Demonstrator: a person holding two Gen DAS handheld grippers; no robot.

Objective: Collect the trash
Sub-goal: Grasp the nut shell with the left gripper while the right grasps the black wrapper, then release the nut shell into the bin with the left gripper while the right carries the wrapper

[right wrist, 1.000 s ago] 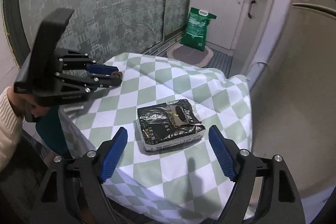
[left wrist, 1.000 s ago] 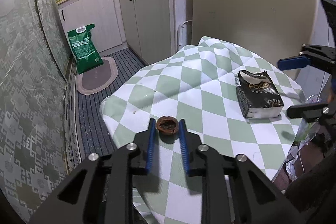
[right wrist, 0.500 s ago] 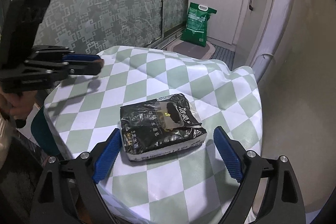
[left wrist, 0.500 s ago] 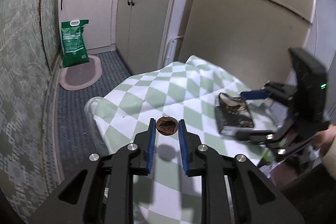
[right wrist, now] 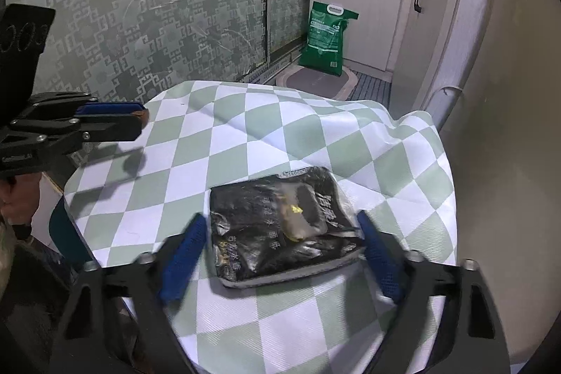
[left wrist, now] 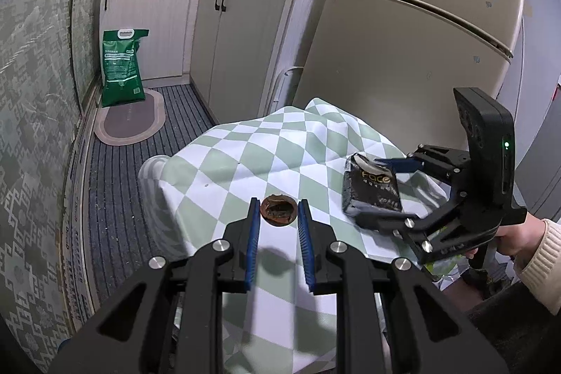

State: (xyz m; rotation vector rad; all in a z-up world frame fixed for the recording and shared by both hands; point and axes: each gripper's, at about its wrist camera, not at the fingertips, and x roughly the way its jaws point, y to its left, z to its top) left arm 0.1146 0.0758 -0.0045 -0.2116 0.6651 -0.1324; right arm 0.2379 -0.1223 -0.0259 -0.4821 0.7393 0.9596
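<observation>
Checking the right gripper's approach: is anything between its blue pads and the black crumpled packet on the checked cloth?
Nothing visible: the right gripper straddles the black crumpled packet, jaws closing, pads beside it.

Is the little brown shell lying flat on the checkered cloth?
No, the left tongs hold the brown shell pinched between their blue pads, lifted above the checkered cloth, with its shadow below.

Your right gripper shows smeared in its own view, the blue pads blurred as the jaws close around the black packet; you cannot tell whether they touch it. The packet's small print is unreadable. The left gripper hides most of the brown shell there.
</observation>
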